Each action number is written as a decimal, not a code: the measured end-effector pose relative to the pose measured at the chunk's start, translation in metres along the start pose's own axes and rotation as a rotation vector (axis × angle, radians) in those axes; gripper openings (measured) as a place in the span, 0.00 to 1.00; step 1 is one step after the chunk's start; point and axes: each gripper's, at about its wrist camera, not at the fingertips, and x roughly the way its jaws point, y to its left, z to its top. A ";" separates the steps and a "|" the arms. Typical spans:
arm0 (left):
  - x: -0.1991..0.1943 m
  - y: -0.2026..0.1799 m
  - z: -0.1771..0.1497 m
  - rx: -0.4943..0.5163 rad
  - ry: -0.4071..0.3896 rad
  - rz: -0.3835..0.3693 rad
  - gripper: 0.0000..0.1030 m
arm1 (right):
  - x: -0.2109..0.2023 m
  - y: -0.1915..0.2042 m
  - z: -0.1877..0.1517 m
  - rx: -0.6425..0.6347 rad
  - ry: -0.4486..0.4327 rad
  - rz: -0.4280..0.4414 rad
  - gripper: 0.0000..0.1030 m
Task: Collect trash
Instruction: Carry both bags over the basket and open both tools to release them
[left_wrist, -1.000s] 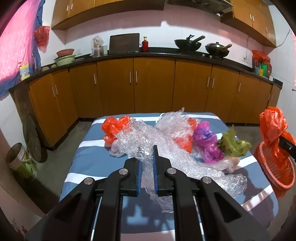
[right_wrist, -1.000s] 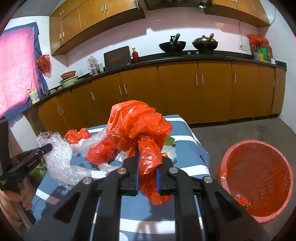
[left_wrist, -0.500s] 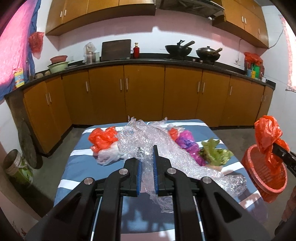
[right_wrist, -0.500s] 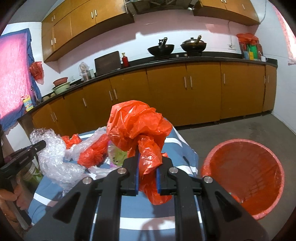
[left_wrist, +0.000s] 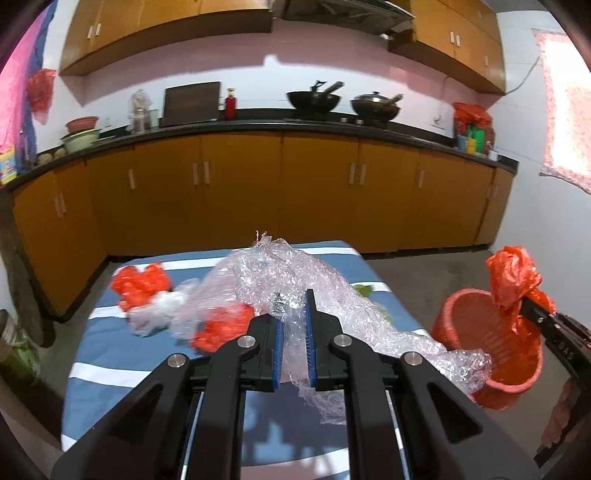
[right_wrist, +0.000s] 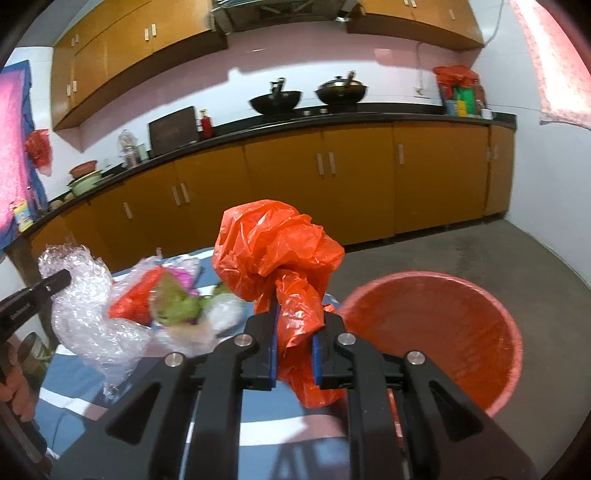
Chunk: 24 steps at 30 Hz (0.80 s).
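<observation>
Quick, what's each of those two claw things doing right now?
Left gripper: closed on the clear bubble wrap.
Right gripper: closed on the crumpled orange plastic bag, beside the orange basket.

crumpled orange bag (right_wrist: 277, 251), clear bubble wrap (left_wrist: 295, 280)
</observation>
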 end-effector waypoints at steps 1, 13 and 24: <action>0.001 -0.007 0.001 0.002 -0.002 -0.015 0.10 | 0.000 -0.004 0.000 0.005 0.001 -0.010 0.14; 0.016 -0.081 0.008 0.059 -0.014 -0.145 0.10 | -0.011 -0.071 -0.005 0.077 -0.005 -0.151 0.14; 0.041 -0.136 0.005 0.069 0.019 -0.184 0.10 | -0.006 -0.122 -0.015 0.139 0.027 -0.242 0.14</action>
